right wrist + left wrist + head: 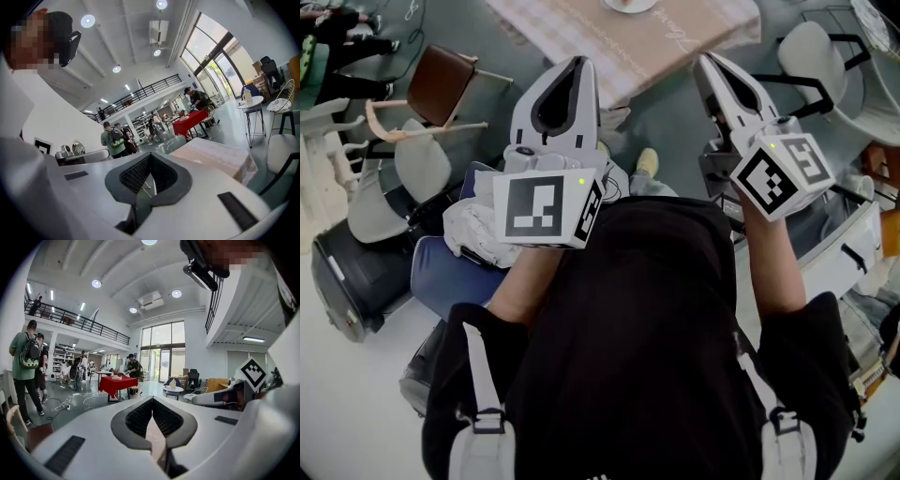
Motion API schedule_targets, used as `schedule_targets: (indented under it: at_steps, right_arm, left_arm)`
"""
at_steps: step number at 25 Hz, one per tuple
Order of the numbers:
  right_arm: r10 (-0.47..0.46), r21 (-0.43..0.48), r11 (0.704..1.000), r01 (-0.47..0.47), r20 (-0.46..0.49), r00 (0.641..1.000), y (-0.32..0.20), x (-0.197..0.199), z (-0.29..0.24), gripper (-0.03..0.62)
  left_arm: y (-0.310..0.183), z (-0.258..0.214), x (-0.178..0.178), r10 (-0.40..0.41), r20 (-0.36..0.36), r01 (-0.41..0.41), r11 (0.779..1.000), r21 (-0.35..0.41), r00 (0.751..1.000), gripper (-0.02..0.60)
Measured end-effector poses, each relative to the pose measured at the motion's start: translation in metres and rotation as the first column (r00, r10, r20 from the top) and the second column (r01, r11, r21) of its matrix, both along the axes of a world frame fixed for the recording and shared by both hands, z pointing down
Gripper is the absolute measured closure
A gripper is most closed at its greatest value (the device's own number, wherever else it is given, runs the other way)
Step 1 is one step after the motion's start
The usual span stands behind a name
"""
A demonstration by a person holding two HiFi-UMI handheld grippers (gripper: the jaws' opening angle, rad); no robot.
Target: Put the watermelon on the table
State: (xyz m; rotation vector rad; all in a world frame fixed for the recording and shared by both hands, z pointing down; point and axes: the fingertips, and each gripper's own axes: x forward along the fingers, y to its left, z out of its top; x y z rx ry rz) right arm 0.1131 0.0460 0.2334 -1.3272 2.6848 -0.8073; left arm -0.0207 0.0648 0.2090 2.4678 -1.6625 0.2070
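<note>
Head view looks steeply down on the person's black top (pixel 628 337) and both forearms, each holding a gripper raised in front of the chest. The left gripper (pixel 577 62) points forward toward the table (pixel 675 42) with the pale checked cloth, its marker cube (pixel 546 208) facing the camera. The right gripper (pixel 705 58) angles up toward the same table edge, and its marker cube (pixel 783 173) is tilted. Neither gripper touches the table.

Left gripper view shows that claw pinched together – the dark ribbed pads (pixel 138 418) meet at their tips, leaving only the loop-shaped gap behind them, and nothing sits between them. Right gripper view shows the same: tips together, no object between them, with the cloth-covered table just beyond and to the right.

The watermelon cannot be found in any of the three views.

Around the person stand a brown chair (pixel 441 82) on the left and a white chair (pixel 811 47) on the right – farther off in the hall, a red-clothed table (pixel 117 384) with people beside it.
</note>
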Motion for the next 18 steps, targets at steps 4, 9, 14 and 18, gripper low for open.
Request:
schedule_targets:
  at_steps: [4,9,14,18]
  right_arm:
    - [-0.004,-0.014,1.000,0.005,0.018,1.000,0.002,-0.004,0.011,0.579]
    - [-0.004,-0.023,1.000,0.004,-0.019,1.000,0.004,-0.024,0.015,0.579]
    - [-0.008,-0.026,1.000,0.007,-0.032,0.999,0.005,-0.046,0.010,0.579]
    - [-0.005,-0.022,1.000,0.004,-0.054,0.999,0.004,-0.060,0.005,0.579]
  left_arm:
    - [-0.001,-0.002,-0.005,0.003,0.001,-0.003,1.000,0.002,1.000,0.569]
    - [0.001,-0.002,-0.024,-0.001,-0.008,0.001,1.000,-0.003,1.000,0.569]
    - [0.001,-0.003,-0.039,0.013,-0.021,-0.013,1.000,-0.005,1.000,0.569]
    - [-0.001,-0.006,-0.050,0.020,-0.029,-0.020,1.000,0.002,0.999,0.569]
